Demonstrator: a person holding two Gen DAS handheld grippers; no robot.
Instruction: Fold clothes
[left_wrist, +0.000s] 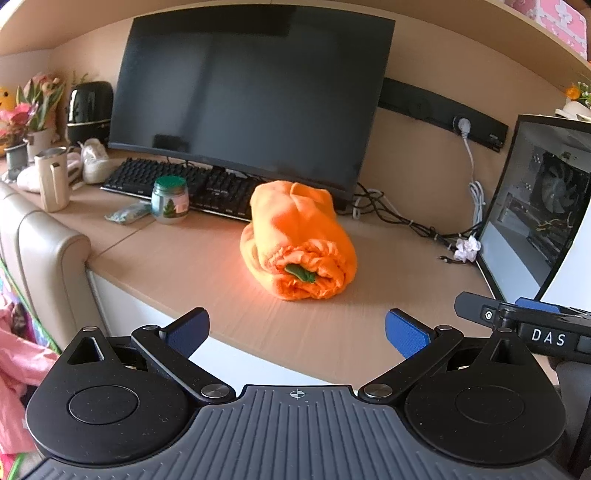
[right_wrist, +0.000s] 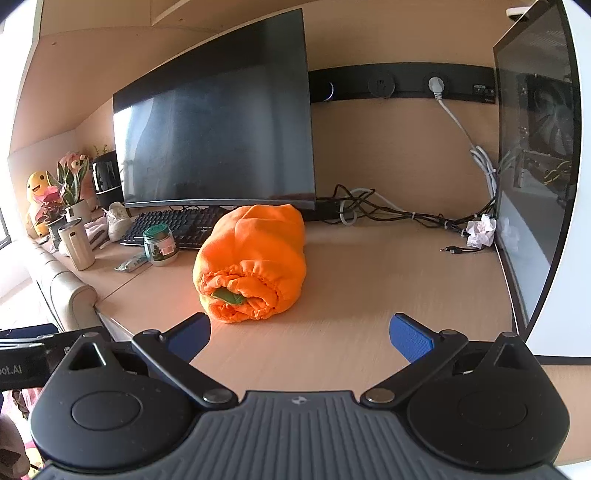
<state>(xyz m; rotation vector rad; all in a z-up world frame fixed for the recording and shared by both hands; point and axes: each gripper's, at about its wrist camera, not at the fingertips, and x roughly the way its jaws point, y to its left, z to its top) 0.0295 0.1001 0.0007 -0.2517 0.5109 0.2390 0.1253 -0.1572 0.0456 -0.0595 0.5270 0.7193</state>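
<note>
Both tools hang back at the near edge of the bench (left_wrist: 177, 258), and the orange garment (left_wrist: 299, 240) sits alone out in the middle, rolled into a fat bundle with its gathered end facing us and a scrap of green (left_wrist: 300, 273) poking out of the roll's core; a label or a lining, hard to say from here. The left tool (left_wrist: 295, 332) is spread wide, blue pads (left_wrist: 406, 332) well apart, nothing between them, and the bundle lies clear ahead of it. The right tool (right_wrist: 300, 334) is spread just as wide and empty too, with the garment (right_wrist: 251, 254) ahead and a little to its left, not touching either finger. Behind the bundle runs a black keyboard (left_wrist: 177, 181) under a dark monitor (left_wrist: 243, 96). Off to the left stand a green-lidded glass jar (left_wrist: 170, 199) and a beige tumbler (left_wrist: 53, 177). On the right, a glass-sided computer case (right_wrist: 535, 166) with a tangle of cables (right_wrist: 388, 210) trailing beside it.
</note>
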